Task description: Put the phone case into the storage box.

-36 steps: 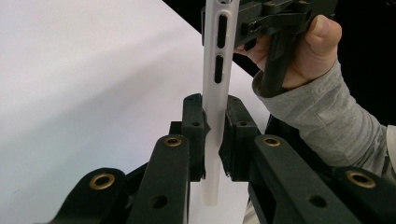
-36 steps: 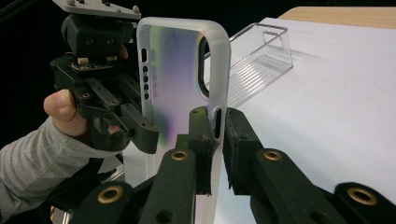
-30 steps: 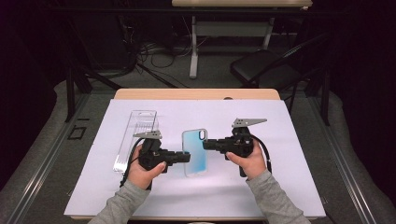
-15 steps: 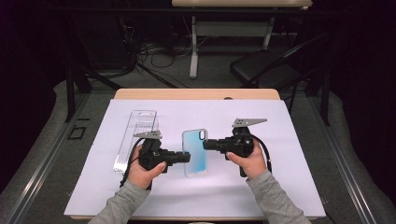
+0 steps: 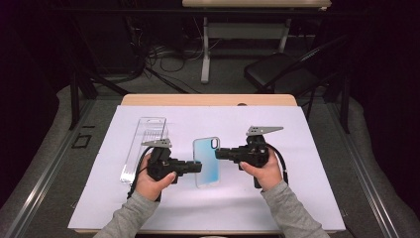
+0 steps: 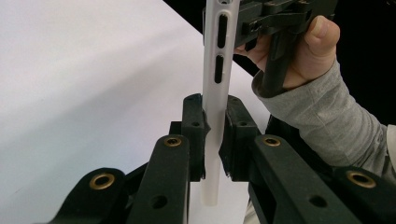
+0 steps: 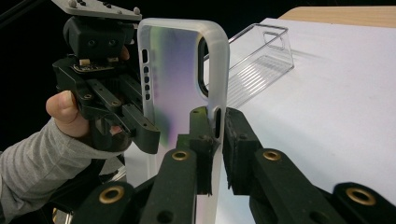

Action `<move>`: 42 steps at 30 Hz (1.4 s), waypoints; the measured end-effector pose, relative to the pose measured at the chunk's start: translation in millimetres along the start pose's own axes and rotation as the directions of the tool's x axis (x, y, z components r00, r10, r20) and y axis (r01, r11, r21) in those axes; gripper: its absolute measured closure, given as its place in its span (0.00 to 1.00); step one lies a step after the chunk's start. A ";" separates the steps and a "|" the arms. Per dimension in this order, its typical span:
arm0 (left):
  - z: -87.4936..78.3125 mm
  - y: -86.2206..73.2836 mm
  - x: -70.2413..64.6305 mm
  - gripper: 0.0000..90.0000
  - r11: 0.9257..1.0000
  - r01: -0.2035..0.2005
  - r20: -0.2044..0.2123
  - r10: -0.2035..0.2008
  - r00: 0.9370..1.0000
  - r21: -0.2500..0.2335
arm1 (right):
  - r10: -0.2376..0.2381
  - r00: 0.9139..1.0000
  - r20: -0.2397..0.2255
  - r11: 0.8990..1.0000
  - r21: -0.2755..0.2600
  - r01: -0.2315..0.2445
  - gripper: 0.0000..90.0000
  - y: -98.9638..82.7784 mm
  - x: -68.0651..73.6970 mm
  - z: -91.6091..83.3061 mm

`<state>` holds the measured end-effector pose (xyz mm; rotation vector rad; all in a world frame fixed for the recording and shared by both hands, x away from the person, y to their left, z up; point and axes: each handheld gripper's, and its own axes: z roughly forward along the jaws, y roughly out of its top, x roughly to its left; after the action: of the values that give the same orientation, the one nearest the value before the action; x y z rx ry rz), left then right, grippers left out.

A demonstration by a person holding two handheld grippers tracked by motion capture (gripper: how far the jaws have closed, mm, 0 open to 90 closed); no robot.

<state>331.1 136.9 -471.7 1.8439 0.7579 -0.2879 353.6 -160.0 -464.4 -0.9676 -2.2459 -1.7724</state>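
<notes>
A translucent phone case (image 5: 205, 161) with a blue-green sheen is held over the white sheet between both grippers. My left gripper (image 5: 198, 167) is shut on its left long edge; in the left gripper view the pads (image 6: 194, 126) pinch the frosted rim (image 6: 215, 84). My right gripper (image 5: 218, 153) is shut on the opposite edge, below the camera cutout (image 7: 203, 70). In the right gripper view its jaws (image 7: 215, 135) clamp the case (image 7: 173, 74), and the left gripper (image 7: 140, 133) grips the far side.
A clear plastic packaging tray (image 5: 145, 146) lies on the white sheet (image 5: 322, 198) to the left of my left hand, also seen beyond the case (image 7: 259, 65). A dark chair (image 5: 282, 74) and table legs stand past the table's far edge.
</notes>
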 end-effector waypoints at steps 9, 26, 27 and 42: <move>-0.1 0.0 0.3 0.90 1.000 0.001 0.003 -0.001 1.000 -0.001 | 0.002 1.000 0.005 1.000 -0.006 -0.002 0.92 -0.6 0.9 -0.1; -0.6 -0.2 1.4 0.90 1.000 0.005 -0.003 -0.005 1.000 -0.006 | 0.009 1.000 0.010 1.000 -0.006 -0.009 0.93 -1.1 0.6 0.2; -0.7 -0.2 1.3 0.90 1.000 0.006 -0.003 -0.006 1.000 -0.007 | 0.008 1.000 0.010 1.000 -0.008 -0.008 0.93 -1.1 0.7 0.2; -0.5 -0.1 1.3 0.87 1.000 0.009 0.008 -0.009 1.000 -0.016 | 0.009 1.000 0.009 1.000 -0.006 -0.009 0.93 -1.1 1.6 0.7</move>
<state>332.0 137.8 -472.3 1.8237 0.7614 -0.2936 352.0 -158.9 -464.8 -0.9863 -2.2397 -1.7753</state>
